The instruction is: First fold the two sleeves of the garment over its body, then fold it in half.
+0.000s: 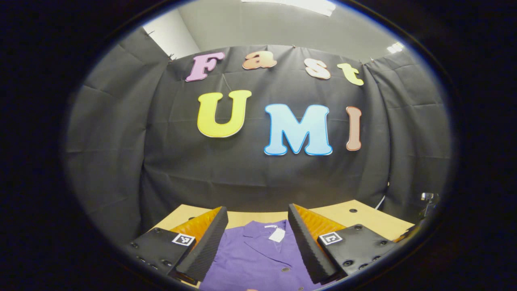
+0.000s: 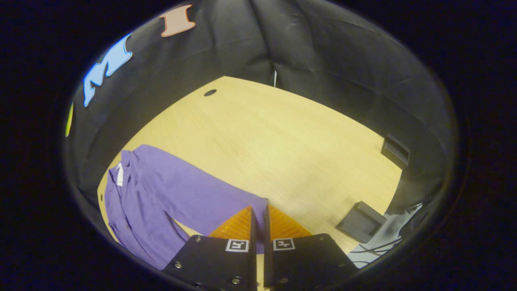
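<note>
The shirt (image 2: 161, 194) is thin purple cloth, light and limp, and I judge it will drape and slip unless pinched at an edge; cuffs and hem corners are my best holds. It lies flat along the worktop (image 2: 282, 137), collar toward the far edge. My right tool (image 2: 258, 214) is clenched on the sleeve cuff (image 2: 258, 202). My left tool (image 1: 255, 226) hangs released, jaws wide, above the collar (image 1: 262, 238).

Left gripper view: low over the table (image 1: 363, 220), facing the booth wall head-on, near the purple garment (image 1: 258, 258) collar. Right gripper view: higher, angled down across the table, probably from the garment's sleeve end. Both share garment and tabletop.
</note>
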The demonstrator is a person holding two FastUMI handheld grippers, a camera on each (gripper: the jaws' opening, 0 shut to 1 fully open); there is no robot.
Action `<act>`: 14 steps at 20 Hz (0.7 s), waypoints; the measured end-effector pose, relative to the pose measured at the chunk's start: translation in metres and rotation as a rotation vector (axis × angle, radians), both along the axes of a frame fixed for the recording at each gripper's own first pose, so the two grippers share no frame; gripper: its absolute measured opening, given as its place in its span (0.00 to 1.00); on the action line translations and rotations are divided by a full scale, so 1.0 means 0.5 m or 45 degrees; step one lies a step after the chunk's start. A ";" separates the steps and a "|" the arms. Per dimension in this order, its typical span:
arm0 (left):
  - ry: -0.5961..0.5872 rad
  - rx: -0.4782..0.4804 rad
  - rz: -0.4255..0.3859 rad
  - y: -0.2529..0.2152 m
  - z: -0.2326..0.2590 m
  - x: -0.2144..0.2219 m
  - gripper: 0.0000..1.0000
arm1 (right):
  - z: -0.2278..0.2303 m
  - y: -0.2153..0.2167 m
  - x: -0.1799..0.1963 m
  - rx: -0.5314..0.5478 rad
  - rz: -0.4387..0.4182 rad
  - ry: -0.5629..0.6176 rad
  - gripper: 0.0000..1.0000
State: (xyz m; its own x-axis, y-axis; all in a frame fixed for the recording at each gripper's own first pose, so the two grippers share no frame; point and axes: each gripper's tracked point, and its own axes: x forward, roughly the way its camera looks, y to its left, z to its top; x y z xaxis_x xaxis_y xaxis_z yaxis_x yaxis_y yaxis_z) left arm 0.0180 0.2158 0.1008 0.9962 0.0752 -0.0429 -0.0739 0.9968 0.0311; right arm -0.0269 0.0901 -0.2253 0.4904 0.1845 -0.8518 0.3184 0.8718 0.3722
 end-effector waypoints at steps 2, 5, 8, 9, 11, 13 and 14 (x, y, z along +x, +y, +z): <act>0.015 -0.013 -0.004 0.022 -0.007 0.000 0.96 | 0.083 0.041 0.064 0.074 -0.005 -0.119 0.07; 0.013 -0.017 0.008 0.051 -0.004 -0.006 0.93 | 0.178 0.114 0.130 0.124 0.054 -0.254 0.07; 0.020 -0.022 0.020 0.070 -0.013 -0.010 0.93 | 0.244 0.179 0.177 0.139 0.115 -0.348 0.07; 0.023 -0.019 0.029 0.080 -0.016 -0.012 0.93 | 0.263 0.205 0.192 0.149 0.133 -0.376 0.07; 0.032 -0.021 0.053 0.102 -0.023 -0.018 0.93 | 0.305 0.251 0.225 0.176 0.168 -0.432 0.07; 0.045 -0.033 0.080 0.126 -0.036 -0.023 0.93 | 0.349 0.304 0.257 0.199 0.216 -0.499 0.07; 0.057 -0.037 0.099 0.141 -0.045 -0.025 0.93 | 0.373 0.333 0.275 0.193 0.254 -0.542 0.07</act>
